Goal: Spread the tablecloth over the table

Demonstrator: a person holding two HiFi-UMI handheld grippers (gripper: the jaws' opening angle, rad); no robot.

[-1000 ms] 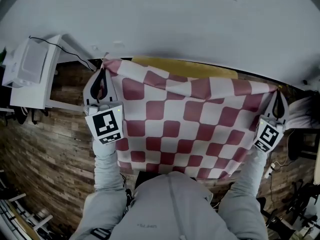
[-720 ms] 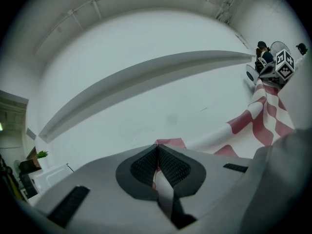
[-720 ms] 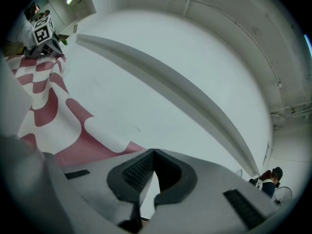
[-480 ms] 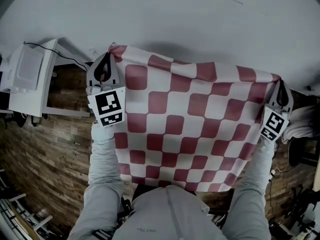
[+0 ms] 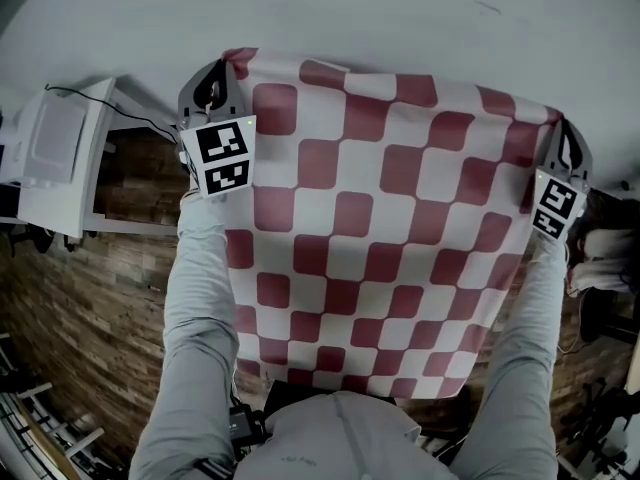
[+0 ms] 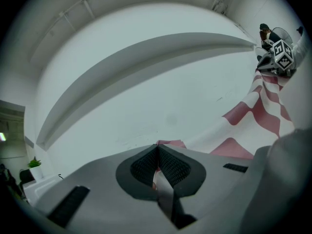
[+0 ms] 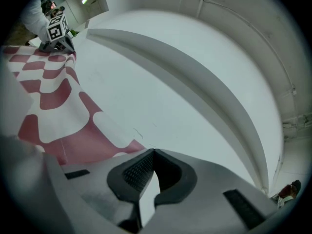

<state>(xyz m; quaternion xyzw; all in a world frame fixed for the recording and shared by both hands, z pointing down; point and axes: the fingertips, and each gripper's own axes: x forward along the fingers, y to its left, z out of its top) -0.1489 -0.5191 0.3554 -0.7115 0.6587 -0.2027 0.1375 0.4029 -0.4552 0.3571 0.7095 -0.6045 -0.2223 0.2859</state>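
Two grippers hold a red-and-white checked fabric tablecloth (image 5: 380,218) spread.
Far corners pinched tight by left gripper (image 5: 230,62) and right gripper (image 5: 556,121).

Tablecloth (image 5: 385,228) red-white checked; table (image 5: 400,13) plain white; floor (image 5: 90,308) brown wood planks; sleeves (image 5: 200,288) light grey.
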